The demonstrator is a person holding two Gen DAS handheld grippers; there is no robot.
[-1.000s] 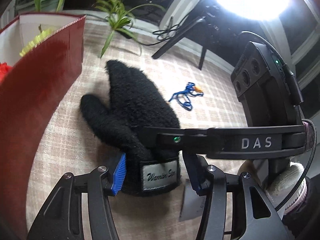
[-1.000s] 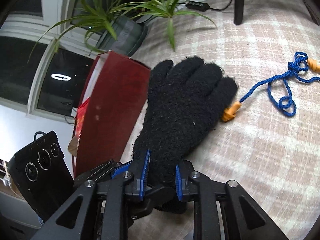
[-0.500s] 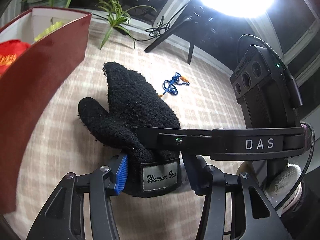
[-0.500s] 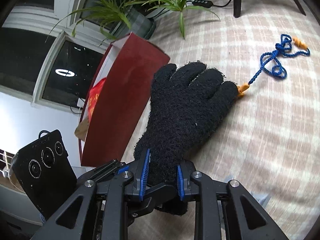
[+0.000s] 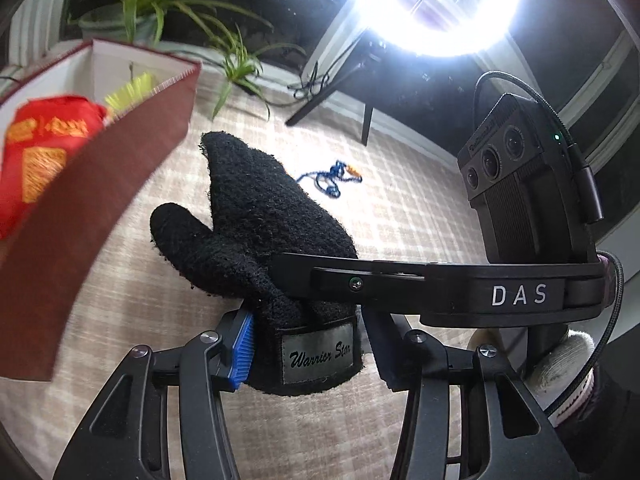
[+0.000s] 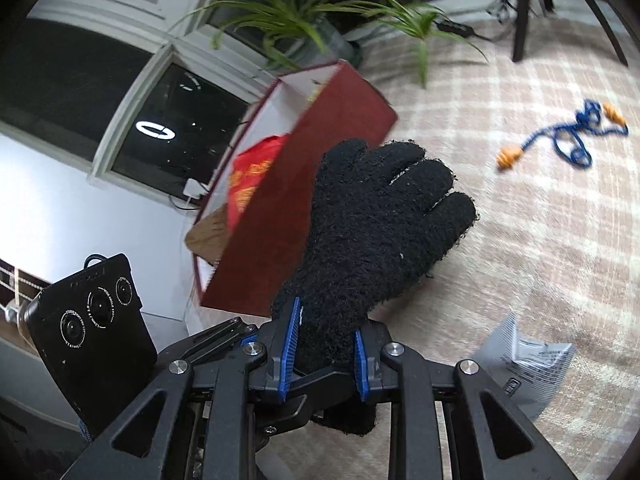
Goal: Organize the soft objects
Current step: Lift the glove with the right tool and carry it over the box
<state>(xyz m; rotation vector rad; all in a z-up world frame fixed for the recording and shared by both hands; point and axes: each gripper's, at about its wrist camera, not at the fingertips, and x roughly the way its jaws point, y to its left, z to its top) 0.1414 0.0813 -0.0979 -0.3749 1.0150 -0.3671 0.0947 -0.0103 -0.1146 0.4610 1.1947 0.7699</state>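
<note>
A black fuzzy glove (image 5: 264, 232) with a grey "Warrior Star" cuff label hangs above the checked cloth. My left gripper (image 5: 308, 352) is shut on its cuff from the sides. My right gripper (image 6: 326, 344) is shut on the same cuff, and the glove (image 6: 376, 220) stands up from it with its fingers spread. A dark red box (image 5: 92, 184) stands open at the left with a red embroidered pouch (image 5: 40, 156) and something yellow inside. The box also shows in the right wrist view (image 6: 304, 184), just behind the glove.
Blue-corded orange earplugs (image 6: 576, 136) lie on the cloth to the right. A crumpled grey plastic wrapper (image 6: 528, 364) lies near the right gripper. A potted spider plant (image 5: 168, 4) and a lamp stand with cables (image 5: 332, 92) stand at the far edge. A bright ring light shines overhead.
Both grippers have lifted the glove off the cloth and carried it up and toward the red box. The box's inside and red pouch have come into view.
</note>
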